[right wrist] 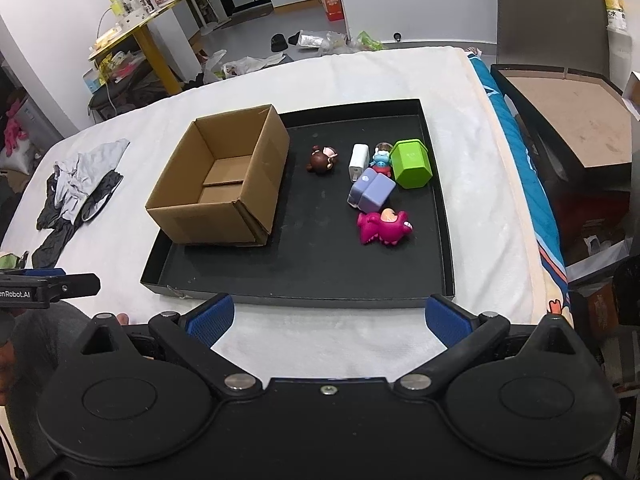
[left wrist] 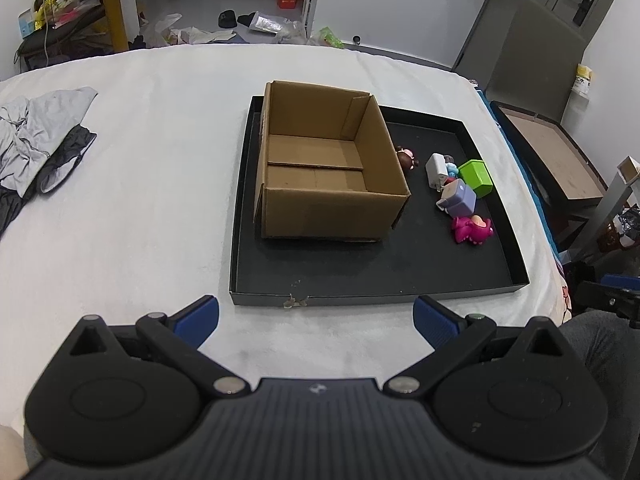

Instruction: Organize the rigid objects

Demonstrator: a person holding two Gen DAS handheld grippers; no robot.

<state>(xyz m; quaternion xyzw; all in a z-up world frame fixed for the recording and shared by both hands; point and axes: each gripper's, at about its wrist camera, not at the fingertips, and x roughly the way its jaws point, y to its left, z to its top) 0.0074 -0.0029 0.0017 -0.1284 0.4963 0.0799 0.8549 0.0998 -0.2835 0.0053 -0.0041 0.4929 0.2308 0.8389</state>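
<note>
Toys (right wrist: 380, 184) in tray (right wrist: 304, 300); left gripper (left wrist: 316, 314), right gripper (right wrist: 328, 318) (both wide apart, empty).

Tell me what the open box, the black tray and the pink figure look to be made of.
Open box: brown corrugated cardboard, matte, with folded flaps and creased corners. Black tray: likely thin card or board, matte; its near rim looks chipped. Pink figure: probably moulded plastic or vinyl, smooth with a slight sheen.

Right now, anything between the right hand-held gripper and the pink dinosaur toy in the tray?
Nothing visible. The right hand-held gripper hangs open short of the black tray's near rim; bare tray floor leads to the pink dinosaur toy. The lilac box lies just behind it.
</note>
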